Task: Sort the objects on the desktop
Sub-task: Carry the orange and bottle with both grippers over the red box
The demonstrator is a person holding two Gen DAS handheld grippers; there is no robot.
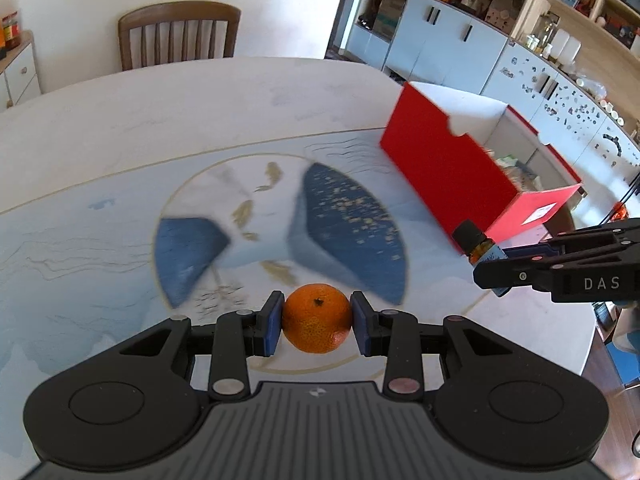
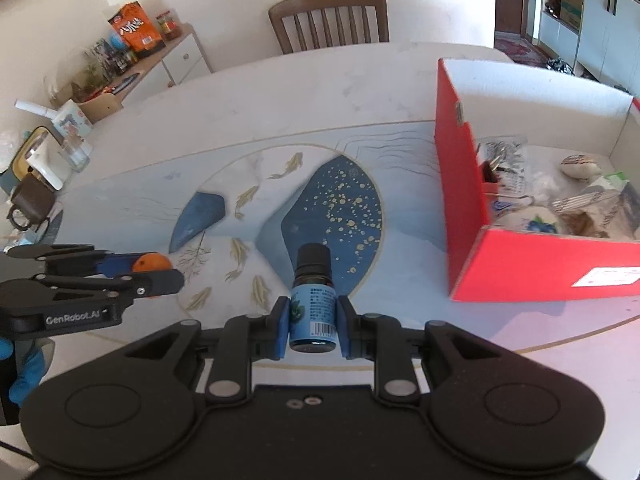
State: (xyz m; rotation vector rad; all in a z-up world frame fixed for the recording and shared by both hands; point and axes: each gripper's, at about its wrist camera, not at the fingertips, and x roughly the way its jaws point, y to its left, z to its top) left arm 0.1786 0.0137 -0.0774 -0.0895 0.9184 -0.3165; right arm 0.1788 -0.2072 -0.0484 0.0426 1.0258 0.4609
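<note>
My left gripper [image 1: 317,320] is shut on an orange tangerine [image 1: 316,317] and holds it above the blue patterned table mat [image 1: 120,216]. It also shows at the left of the right wrist view [image 2: 160,276] with the tangerine [image 2: 150,262]. My right gripper [image 2: 312,320] is shut on a small dark bottle [image 2: 313,300] with a black cap and blue label. It also shows at the right of the left wrist view [image 1: 496,268] with the bottle [image 1: 478,242]. A red box [image 2: 540,264] [image 1: 444,168] stands open to the right, holding several packets and small items.
A wooden chair [image 2: 328,20] stands at the table's far side. A sideboard [image 2: 176,56] with snack bags and jars is at back left. Cups and a mug [image 2: 30,200] crowd the table's left edge. Cabinets and shelves [image 1: 460,36] line the right wall.
</note>
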